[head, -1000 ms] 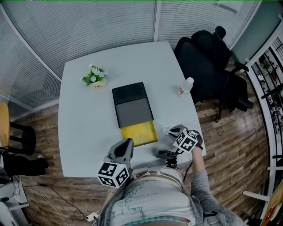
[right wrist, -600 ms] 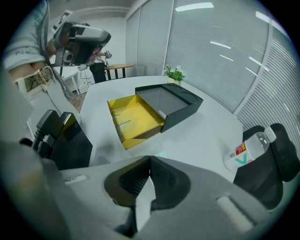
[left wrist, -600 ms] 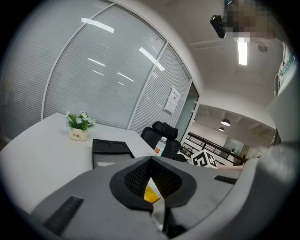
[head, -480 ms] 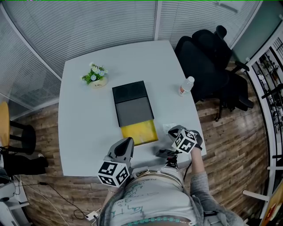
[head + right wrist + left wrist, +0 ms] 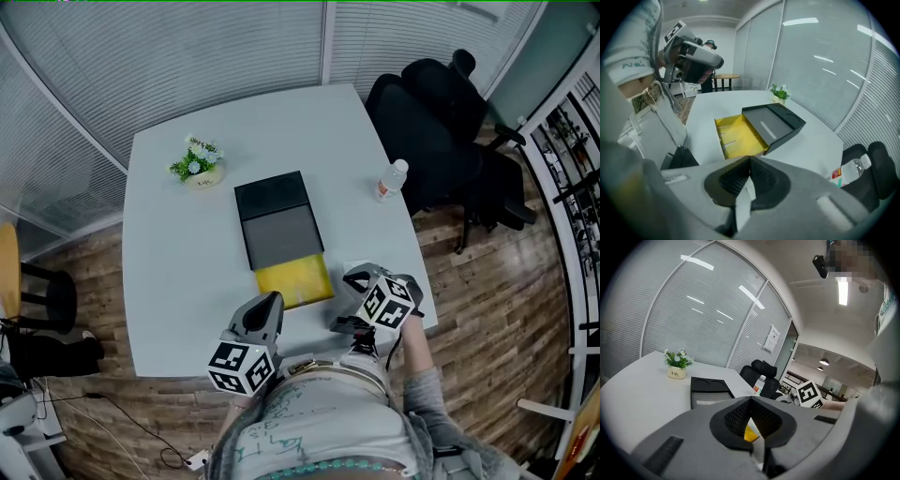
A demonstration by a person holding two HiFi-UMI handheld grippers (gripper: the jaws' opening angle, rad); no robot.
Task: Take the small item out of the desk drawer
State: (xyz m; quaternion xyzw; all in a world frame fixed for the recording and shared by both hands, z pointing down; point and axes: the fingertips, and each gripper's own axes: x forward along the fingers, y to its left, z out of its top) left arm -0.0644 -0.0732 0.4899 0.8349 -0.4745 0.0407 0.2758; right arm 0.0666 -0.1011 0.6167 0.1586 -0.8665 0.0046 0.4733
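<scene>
A black desk organiser (image 5: 277,220) sits mid-table with its yellow drawer (image 5: 292,281) pulled out toward me. In the right gripper view the drawer (image 5: 738,136) shows bare dividers and nothing lying inside. My right gripper (image 5: 356,281) hovers just right of the drawer's front corner, jaws shut. A pale sliver shows between them (image 5: 749,180); I cannot tell whether it is a held thing or the table. A small pale flat item (image 5: 349,270) lies half hidden under that gripper. The left gripper (image 5: 269,305) rests near the table's front edge, jaws together, pointing at the drawer.
A water bottle (image 5: 394,180) stands at the table's right edge, beside a black office chair (image 5: 441,122). A small potted plant (image 5: 199,161) sits at the far left. A black object (image 5: 349,327) lies on the front edge near my body.
The right gripper has lifted and moved left, closer to the drawer's front corner. The left gripper has stayed put.
</scene>
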